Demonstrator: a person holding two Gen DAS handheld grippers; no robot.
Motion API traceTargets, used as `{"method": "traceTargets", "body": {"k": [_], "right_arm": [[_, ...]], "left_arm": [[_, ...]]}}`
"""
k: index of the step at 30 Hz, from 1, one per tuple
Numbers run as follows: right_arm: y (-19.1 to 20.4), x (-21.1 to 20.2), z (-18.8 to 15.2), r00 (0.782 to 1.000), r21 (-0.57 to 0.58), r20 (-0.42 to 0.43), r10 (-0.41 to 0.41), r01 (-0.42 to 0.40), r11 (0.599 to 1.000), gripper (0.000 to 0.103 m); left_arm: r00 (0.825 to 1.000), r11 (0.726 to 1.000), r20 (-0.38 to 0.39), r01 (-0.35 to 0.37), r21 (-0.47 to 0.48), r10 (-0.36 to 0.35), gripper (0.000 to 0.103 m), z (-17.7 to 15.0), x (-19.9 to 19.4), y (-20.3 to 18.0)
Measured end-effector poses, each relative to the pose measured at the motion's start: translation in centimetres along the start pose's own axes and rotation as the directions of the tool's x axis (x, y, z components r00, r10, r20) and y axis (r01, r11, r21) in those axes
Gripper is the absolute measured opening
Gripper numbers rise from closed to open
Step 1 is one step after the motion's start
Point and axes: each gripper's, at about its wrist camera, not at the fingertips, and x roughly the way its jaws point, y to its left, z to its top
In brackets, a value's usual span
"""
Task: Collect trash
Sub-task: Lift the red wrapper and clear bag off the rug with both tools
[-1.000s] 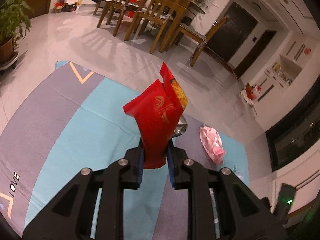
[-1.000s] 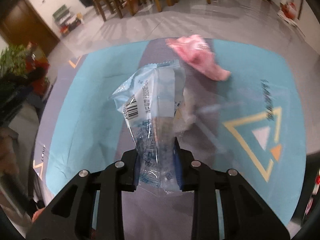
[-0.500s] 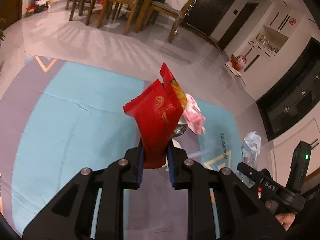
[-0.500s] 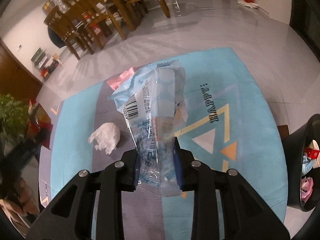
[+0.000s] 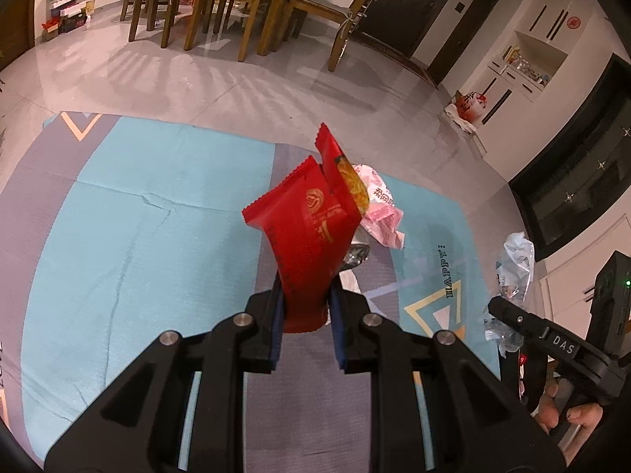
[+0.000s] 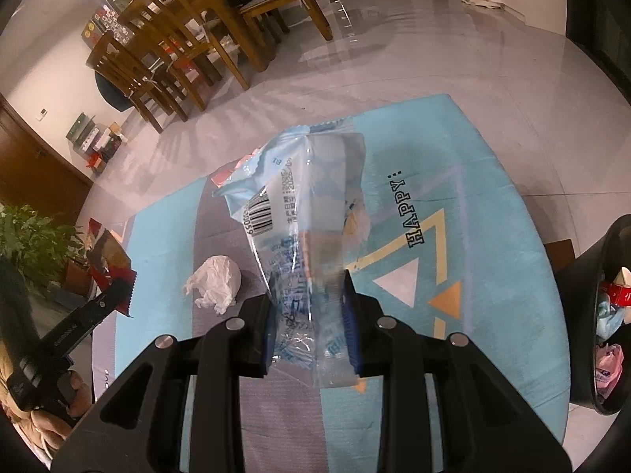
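The left gripper (image 5: 305, 325) has its fingers (image 5: 276, 331) clamped on the lower end of a red snack wrapper (image 5: 309, 244), which stands upright above a blue and grey floor mat (image 5: 138, 236) printed with "HAPPY!" (the wrapper's torn top flares open). Just beyond it on the mat lies a crumpled pink wrapper (image 5: 380, 213).

The right gripper (image 6: 311, 331) has its fingers (image 6: 349, 329) pinched on a clear and pale-blue plastic wrapper (image 6: 303, 228) with a barcode, also held upright over the mat. To its left on the mat sits a crumpled white tissue (image 6: 217, 283). At the far right edge of the right wrist view a black trash bin (image 6: 591, 295) stands on the floor just beside the mat, with wrappers already inside. Wooden dining chairs (image 5: 221, 4) stand far off on the tiled floor (image 5: 276, 90).
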Motion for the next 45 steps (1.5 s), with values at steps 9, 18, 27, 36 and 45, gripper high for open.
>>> {"method": "traceTargets", "body": {"k": [9, 18, 27, 36, 45], "right_arm": [[-0.8, -0.5, 0.1, 1.0, 0.017, 0.009, 0.012, -0.012, 1.0, 0.029], [-1.1, -0.8, 0.1, 1.0, 0.028, 0.015, 0.02, -0.021, 0.999, 0.029], [-1.8, -1.8, 0.3, 0.999, 0.066, 0.047, 0.023, -0.026, 0.997, 0.029], [-1.9, -2.1, 0.3, 0.998, 0.082, 0.053, 0.031, -0.035, 0.996, 0.03], [-2.5, -3.0, 0.5, 0.996, 0.095, 0.068, 0.05, -0.056, 0.994, 0.029]], "left_arm": [[1.0, 1.0, 0.001, 0.001, 0.003, -0.001, 0.021, -0.2, -0.2, -0.1], [1.0, 1.0, 0.004, -0.001, 0.011, 0.001, 0.021, -0.4, -0.3, -0.5], [1.0, 1.0, 0.001, 0.006, 0.028, -0.006, 0.021, -0.5, -0.2, -1.0], [1.0, 0.999, -0.003, 0.014, 0.037, -0.014, 0.021, -0.4, 0.0, -1.1], [1.0, 0.999, 0.004, 0.019, 0.048, -0.019, 0.021, -0.5, -0.1, -1.2]]}}
